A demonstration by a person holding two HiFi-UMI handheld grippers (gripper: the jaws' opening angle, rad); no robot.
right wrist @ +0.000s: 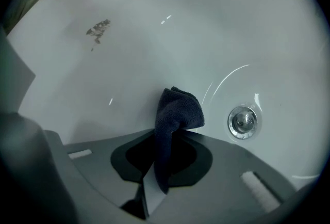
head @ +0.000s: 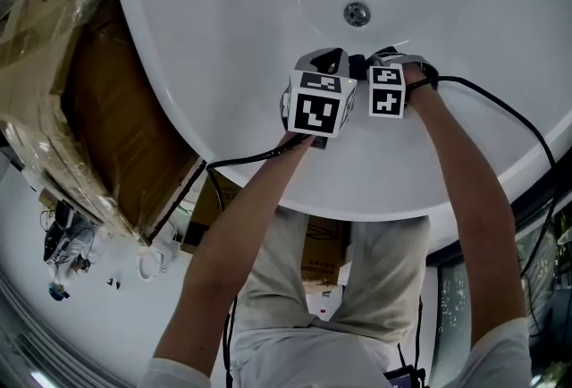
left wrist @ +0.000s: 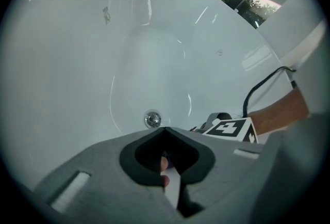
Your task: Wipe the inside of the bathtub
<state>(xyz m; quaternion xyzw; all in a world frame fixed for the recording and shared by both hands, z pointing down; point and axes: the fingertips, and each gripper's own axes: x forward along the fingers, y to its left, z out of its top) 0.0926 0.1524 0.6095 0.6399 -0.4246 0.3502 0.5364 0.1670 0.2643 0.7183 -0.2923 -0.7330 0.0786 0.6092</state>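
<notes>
The dark cloth (right wrist: 178, 107) is low inside the bathtub (head: 232, 11), just beside the drain (right wrist: 242, 121). The right gripper (right wrist: 170, 135) has its jaws pressed together on the cloth. One folded end stands out past the jaw tips and the other end hangs back between them. This hold probably lets the free fold meet the white surface first, so that the hard jaws do not rub the enamel. Whether the fold touches the tub now cannot be told.

The left gripper (left wrist: 165, 130) is close beside the right one, on its left in the head view. Its jaws are together and no object is between them; only a pale sliver shows through the slit behind them. It seems to have no work of its own here and is perhaps kept near only to be out of the way. Both of the person's arms reach down over the near rim, and this suits a wipe of the floor around the drain.

The tub holds no water that can be seen. Inside it are only the drain, the two grippers and the cloth. A small grey smudge (right wrist: 98, 29) sits higher on the wall, well apart from the cloth, and it is likely a spot that needs wiping.

Outside the tub stands a cardboard box (head: 116, 136); what it holds cannot be seen.
</notes>
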